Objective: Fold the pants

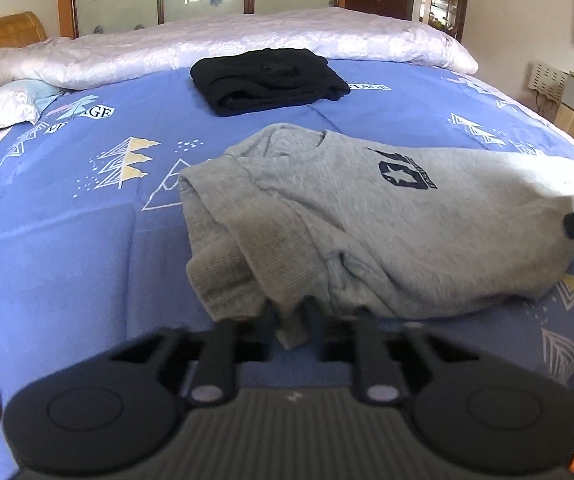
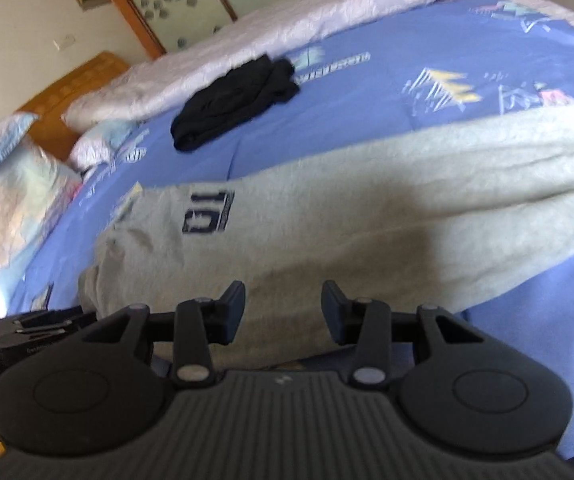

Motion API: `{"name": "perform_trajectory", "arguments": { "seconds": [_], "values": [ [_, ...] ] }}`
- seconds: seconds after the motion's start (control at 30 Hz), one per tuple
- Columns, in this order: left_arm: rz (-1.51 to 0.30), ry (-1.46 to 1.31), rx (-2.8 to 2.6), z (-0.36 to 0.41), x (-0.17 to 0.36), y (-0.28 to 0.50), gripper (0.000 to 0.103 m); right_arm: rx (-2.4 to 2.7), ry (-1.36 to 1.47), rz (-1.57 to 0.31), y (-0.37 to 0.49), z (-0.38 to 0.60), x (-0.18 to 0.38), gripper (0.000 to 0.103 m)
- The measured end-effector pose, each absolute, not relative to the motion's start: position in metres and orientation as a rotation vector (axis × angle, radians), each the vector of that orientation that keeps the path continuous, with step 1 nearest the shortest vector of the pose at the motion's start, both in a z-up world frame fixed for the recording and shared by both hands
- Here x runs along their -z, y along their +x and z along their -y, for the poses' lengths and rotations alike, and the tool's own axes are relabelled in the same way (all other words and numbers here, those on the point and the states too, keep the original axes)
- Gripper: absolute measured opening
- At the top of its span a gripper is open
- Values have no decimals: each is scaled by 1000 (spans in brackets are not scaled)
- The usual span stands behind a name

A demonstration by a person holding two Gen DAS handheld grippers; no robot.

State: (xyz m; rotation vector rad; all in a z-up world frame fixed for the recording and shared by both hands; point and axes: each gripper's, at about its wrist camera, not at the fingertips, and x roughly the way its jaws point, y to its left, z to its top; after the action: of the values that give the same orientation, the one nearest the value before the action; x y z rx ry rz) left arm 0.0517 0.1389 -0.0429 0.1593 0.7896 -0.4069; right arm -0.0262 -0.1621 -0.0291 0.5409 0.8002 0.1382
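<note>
The left gripper (image 1: 291,314) is sitting low at the near edge of the bed (image 1: 67,220), its fingers drawn close and pinching a ribbed corner of the grey garment (image 1: 367,220), which is lying spread across the blue patterned cover directly ahead. That grey piece is stretching away to the right, long axis running crosswise from the left gripper's pinch toward the far side, where the other tool's dark tip is just poking in at the edge of the left view. Over on the right wrist view, the right gripper (image 2: 283,308) is hovering above the same grey cloth (image 2: 367,208), fingers spread wide with nothing between them, fabric lying just beyond the tips. So the left one is looking anchored while the right is looking nearer the long free stretch, and any fold seems to hinge on that crosswise lie. Farther back, a black folded garment (image 1: 267,80) is resting near the pale quilt (image 1: 207,48), well apart from both tools.
</note>
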Motion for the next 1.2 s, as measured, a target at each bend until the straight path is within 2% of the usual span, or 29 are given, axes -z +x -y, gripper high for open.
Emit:
{"name": "perform_trajectory", "arguments": {
  "seconds": [0.07,0.33,0.53,0.57,0.7,0.77,0.97,1.1,1.2],
  "values": [
    [-781,156,412,-143,35,50,6,-133,545,-832,-24,159,36,46],
    [-705,361,393,-154,-4,50,6,-117,576,-861,-24,159,44,44],
    [-846,518,356,-141,52,57,5,-120,546,-858,-26,154,45,44],
    [-823,531,343,-140,58,52,5,-122,540,-860,-26,154,45,44],
    [-867,455,340,-152,47,45,3,-133,544,-865,-27,159,41,44],
    [-853,409,352,-162,30,38,7,-146,568,-831,-29,163,34,45],
    [-742,29,414,-179,-35,41,7,-220,569,-725,-27,154,11,45],
    [-787,32,417,-134,-28,57,9,-285,535,-753,-18,129,15,44],
    [-928,89,351,-99,5,68,15,-320,506,-796,-16,113,23,44]
  ]
}}
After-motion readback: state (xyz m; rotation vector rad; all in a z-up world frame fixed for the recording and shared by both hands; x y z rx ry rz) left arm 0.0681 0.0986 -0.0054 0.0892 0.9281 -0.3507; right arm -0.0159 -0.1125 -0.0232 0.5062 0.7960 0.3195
